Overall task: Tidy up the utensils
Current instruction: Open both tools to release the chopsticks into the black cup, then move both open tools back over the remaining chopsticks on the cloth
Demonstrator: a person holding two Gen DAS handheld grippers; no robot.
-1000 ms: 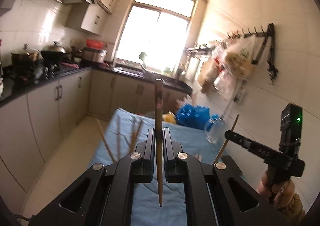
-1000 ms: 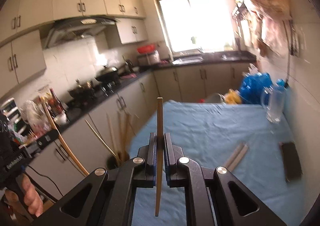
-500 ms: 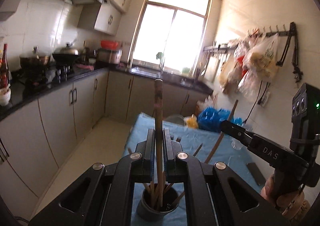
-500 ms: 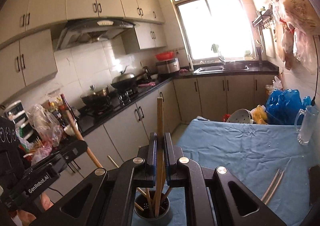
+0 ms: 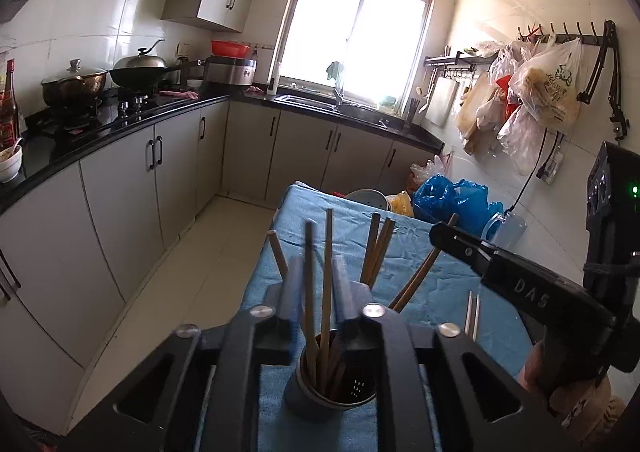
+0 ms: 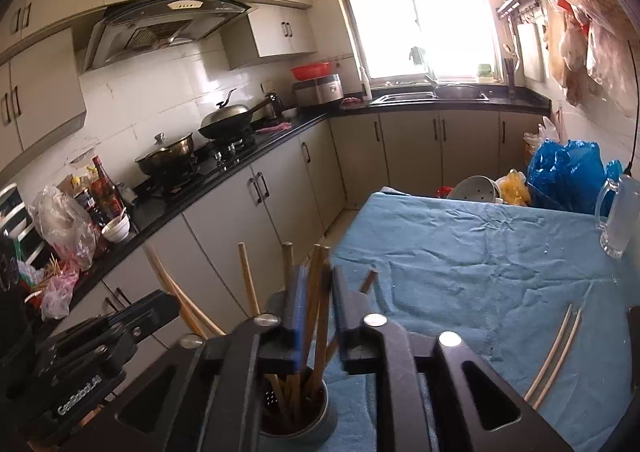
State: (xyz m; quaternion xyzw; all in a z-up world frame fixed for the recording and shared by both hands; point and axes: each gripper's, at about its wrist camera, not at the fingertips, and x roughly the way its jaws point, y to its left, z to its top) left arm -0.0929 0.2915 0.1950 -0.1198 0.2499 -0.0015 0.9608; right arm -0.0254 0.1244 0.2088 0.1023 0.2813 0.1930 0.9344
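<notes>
The left tongs [image 5: 316,284] hang directly over the round utensil holder [image 5: 328,392], their jaws just having eased apart; two chopsticks [image 5: 318,292] stand in the gap, their lower ends already inside the holder, and the pads no longer seem to press on them. The right tongs [image 6: 316,300] do the same from the other side: the jaws have just been parting, with chopsticks [image 6: 316,312] upright between them and dropping into the same utensil holder [image 6: 298,416], free of the pads as far as the view shows.

The holder stands at the near edge of the worktop [image 6: 480,260], which is covered with a blue cloth, and holds a loose bundle of wooden chopsticks fanning outward. The remaining loose pair of chopsticks [image 6: 554,352] lies flat on the cloth to the right of the holder, its long axis running away from the cameras and leaning slightly right. It lies to the right of both tongs, so the right tongs look the nearer; in the left view the same pair [image 5: 472,312] shows just beyond the right tongs' arm.

Readable writing: "DAS" on the right tool's arm [image 5: 530,294], and "GenRobot.AI", partly legible, on the left tool's arm [image 6: 78,398]. A bag [image 5: 548,88] hanging on the wall carries print too small to read.
</notes>
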